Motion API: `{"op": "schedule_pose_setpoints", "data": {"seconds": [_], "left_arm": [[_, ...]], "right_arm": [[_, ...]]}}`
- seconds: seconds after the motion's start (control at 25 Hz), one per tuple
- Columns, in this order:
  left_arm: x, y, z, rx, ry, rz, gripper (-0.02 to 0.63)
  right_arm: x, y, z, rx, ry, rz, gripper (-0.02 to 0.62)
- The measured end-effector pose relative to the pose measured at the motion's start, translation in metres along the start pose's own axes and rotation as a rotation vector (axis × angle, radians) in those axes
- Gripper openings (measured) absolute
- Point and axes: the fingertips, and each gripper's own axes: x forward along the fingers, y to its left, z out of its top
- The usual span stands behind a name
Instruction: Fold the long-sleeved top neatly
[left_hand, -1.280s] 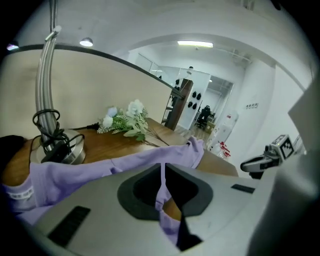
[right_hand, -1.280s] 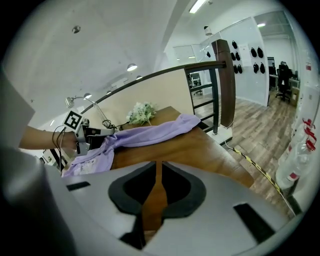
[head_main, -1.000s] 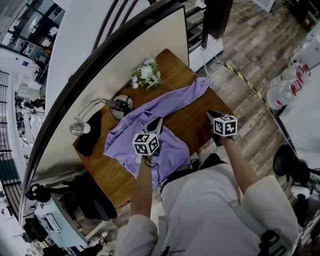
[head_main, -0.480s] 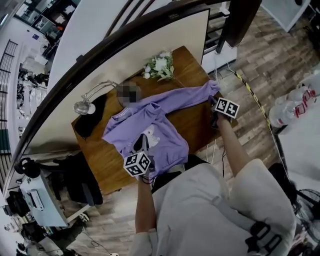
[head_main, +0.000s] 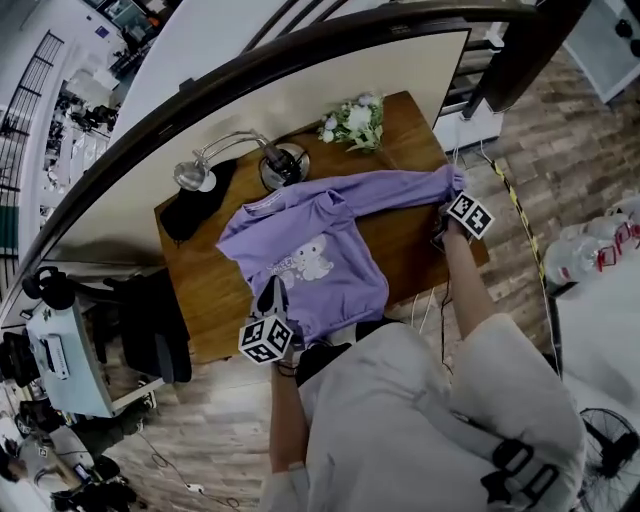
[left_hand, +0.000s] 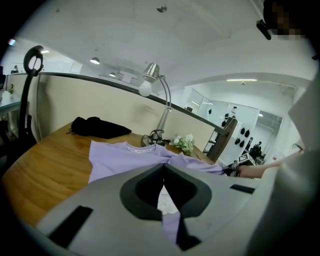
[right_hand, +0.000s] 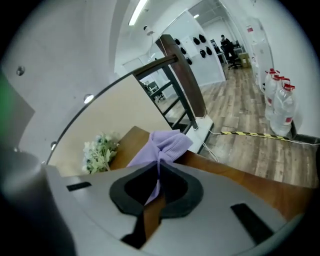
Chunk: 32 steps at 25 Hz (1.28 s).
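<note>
Left gripper (head_main: 272, 296) — jaws pinched shut on the hem of the purple top (head_main: 325, 255), drawn back to the near edge of the desk (head_main: 200, 300). Top now lies flat, print up; a second ago it was bunched. Right gripper (head_main: 447, 200) — jaws have just closed on the sleeve cuff (head_main: 450, 180), sleeve stretched out right. Spreading looks done; folding can start.

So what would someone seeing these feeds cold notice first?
The purple top, spread across the wooden table with its print up, dominates. The right gripper, whose jaws have just been closing, pinches the sleeve cuff at the table's right corner, while the left gripper is shut on the hem at the near edge. A desk lamp and flowers stand behind it.
</note>
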Motion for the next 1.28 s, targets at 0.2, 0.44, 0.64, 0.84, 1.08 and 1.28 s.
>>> {"op": "schedule_pose_setpoints", "data": {"seconds": [0.2, 0.44, 0.64, 0.84, 1.08, 1.28], "left_arm": [[-0.016, 0.023, 0.004, -0.009, -0.028, 0.040, 0.023], [-0.026, 0.037, 0.006, -0.052, -0.046, 0.065, 0.023], [-0.035, 0.050, 0.013, -0.039, -0.052, 0.070, 0.023], [-0.057, 0.067, 0.027, -0.035, -0.077, 0.054, 0.023], [-0.089, 0.099, 0.039, -0.038, -0.085, 0.038, 0.023], [-0.118, 0.128, 0.044, -0.011, -0.087, 0.038, 0.023]], "right_arm": [[-0.018, 0.031, 0.020, -0.072, -0.081, 0.151, 0.023], [-0.061, 0.113, 0.041, -0.365, -0.147, 0.325, 0.023], [-0.096, 0.192, 0.035, -0.610, -0.190, 0.448, 0.023], [-0.134, 0.271, 0.002, -0.784, -0.217, 0.556, 0.023], [-0.169, 0.365, -0.072, -0.985, -0.244, 0.653, 0.023], [-0.181, 0.427, -0.160, -1.159, -0.214, 0.722, 0.023]]}}
